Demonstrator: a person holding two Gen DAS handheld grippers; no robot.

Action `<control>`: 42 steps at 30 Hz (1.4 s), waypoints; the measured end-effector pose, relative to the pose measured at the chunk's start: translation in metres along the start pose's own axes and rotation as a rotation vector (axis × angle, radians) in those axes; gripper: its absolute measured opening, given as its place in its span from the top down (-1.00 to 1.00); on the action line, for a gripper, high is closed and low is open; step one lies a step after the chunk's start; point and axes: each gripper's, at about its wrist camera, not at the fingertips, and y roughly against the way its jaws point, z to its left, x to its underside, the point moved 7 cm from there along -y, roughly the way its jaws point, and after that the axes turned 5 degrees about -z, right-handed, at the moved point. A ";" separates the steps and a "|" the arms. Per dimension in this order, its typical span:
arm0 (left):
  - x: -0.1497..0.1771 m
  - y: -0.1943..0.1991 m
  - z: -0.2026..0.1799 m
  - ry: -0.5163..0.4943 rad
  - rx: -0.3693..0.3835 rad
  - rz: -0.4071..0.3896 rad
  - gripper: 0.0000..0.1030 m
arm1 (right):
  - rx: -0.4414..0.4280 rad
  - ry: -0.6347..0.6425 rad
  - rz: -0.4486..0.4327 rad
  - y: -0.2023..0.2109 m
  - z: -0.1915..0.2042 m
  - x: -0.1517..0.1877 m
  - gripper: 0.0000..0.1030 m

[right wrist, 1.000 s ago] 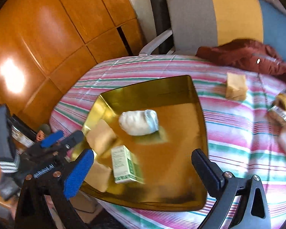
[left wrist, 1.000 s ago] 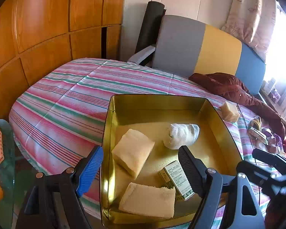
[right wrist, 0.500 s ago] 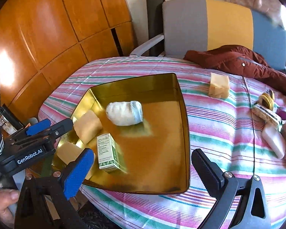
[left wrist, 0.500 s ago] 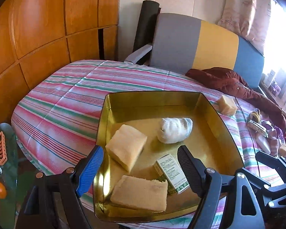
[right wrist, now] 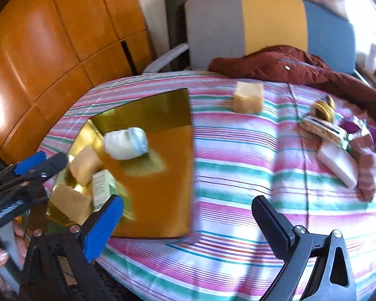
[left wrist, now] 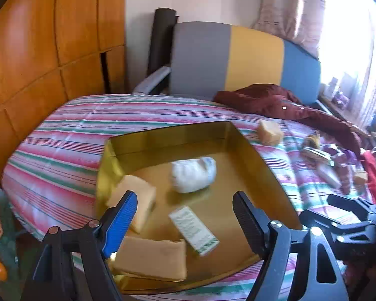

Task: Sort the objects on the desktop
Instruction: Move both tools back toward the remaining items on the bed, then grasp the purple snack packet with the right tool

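Observation:
A gold tray (left wrist: 260,163) (right wrist: 180,105) sits on the striped table. It holds two yellow sponges (left wrist: 140,198) (left wrist: 153,258), a rolled white cloth (left wrist: 193,175) (right wrist: 126,143) and a small green-and-white box (left wrist: 193,229) (right wrist: 101,185). A third yellow sponge (left wrist: 269,133) (right wrist: 248,97) lies on the cloth beyond the tray. My left gripper (left wrist: 185,213) is open and empty over the tray's near edge. My right gripper (right wrist: 188,218) is open and empty over the table, right of the tray.
A pile of small items, with a white bar (right wrist: 338,163) and a yellow roll (right wrist: 323,107), lies at the table's right. A red jacket (right wrist: 300,65) and a grey-yellow-blue chair (right wrist: 263,22) stand behind. Wooden panels (left wrist: 37,50) are on the left.
Both grippers have swung to the right. The tray has shifted left in the right wrist view, and the pile of items at the right has come into fuller view.

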 end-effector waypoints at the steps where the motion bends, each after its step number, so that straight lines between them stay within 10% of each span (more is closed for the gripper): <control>1: 0.000 -0.001 -0.004 0.006 0.024 0.008 -0.56 | 0.012 -0.010 0.002 0.001 -0.008 0.001 -0.99; 23: 0.008 -0.012 -0.092 -0.109 0.230 0.088 -0.56 | 0.219 -0.348 -0.024 0.052 -0.198 0.001 -0.99; 42: -0.002 -0.038 -0.158 -0.110 0.362 0.169 -0.53 | 0.437 -0.320 -0.108 0.041 -0.318 -0.075 -0.71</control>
